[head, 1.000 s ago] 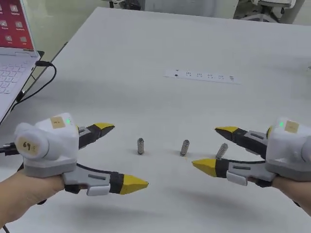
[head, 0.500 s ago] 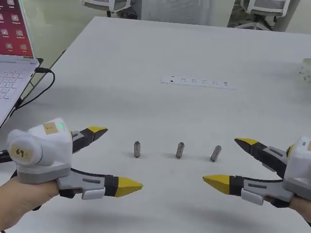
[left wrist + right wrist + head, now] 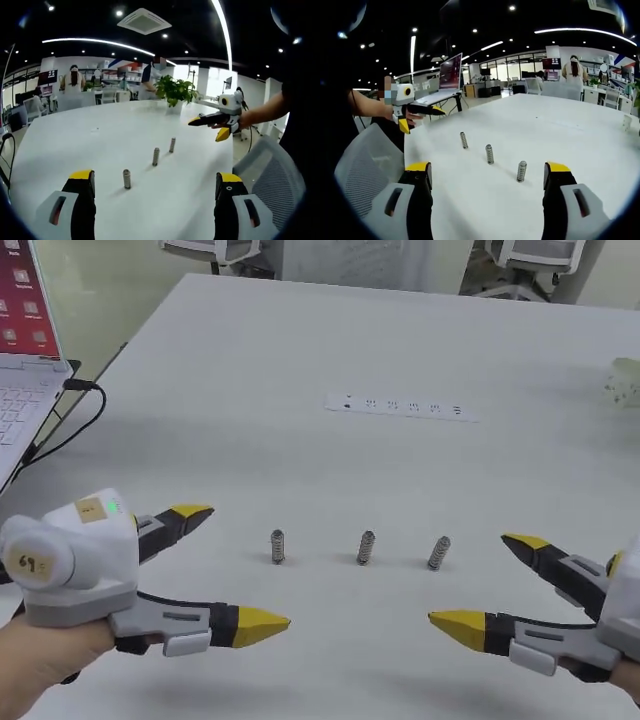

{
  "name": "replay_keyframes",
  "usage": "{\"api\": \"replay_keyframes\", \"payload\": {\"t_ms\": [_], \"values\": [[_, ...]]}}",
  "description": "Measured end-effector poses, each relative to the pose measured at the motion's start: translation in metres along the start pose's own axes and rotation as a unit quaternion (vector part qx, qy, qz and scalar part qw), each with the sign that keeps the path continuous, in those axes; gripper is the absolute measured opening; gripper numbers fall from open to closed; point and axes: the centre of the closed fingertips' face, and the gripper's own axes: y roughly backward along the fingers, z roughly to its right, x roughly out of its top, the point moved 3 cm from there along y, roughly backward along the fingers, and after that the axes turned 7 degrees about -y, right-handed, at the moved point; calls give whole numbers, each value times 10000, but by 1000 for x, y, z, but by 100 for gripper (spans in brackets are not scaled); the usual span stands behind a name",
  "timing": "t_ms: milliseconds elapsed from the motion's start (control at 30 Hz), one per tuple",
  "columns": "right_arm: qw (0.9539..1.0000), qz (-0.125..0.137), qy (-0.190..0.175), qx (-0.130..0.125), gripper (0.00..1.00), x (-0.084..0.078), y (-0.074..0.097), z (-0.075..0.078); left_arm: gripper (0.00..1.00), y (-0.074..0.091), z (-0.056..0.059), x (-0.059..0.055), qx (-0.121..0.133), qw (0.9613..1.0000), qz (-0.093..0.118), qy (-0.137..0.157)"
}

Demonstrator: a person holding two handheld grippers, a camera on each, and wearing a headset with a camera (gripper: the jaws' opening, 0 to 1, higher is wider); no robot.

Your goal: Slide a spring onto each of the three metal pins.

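Three small metal pins stand in a row on the white table, each with a spring around it: the left one (image 3: 277,546), the middle one (image 3: 366,548) and the right one (image 3: 439,552). The same row appears in the left gripper view, nearest spring (image 3: 127,178) first, and in the right gripper view, nearest spring (image 3: 521,171) first. My left gripper (image 3: 223,566) hovers open to the left of the row, nothing between its yellow tips. My right gripper (image 3: 490,584) hovers open to the right of the row, also holding nothing.
A white power strip (image 3: 402,406) lies farther back on the table. An open laptop (image 3: 22,350) with a black cable (image 3: 70,418) sits at the left edge. Office chairs stand beyond the far edge. A potted plant (image 3: 174,92) stands at the table's end.
Both grippers have drawn back from the springs toward the near edge, the right one farther right and lower. The springs have stayed in place; the head camera has tilted.
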Motion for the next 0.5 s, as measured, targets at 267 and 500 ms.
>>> {"api": "replay_keyframes", "payload": {"t_ms": [267,500], "values": [[9999,-44,-107,-33,97,-5,-1,3,98,0,-1,-6,48,10000,-19,76],[9999,-75,-116,-31,99,-8,0,4,98,1,-3,-6,113,9999,0,115]]}}
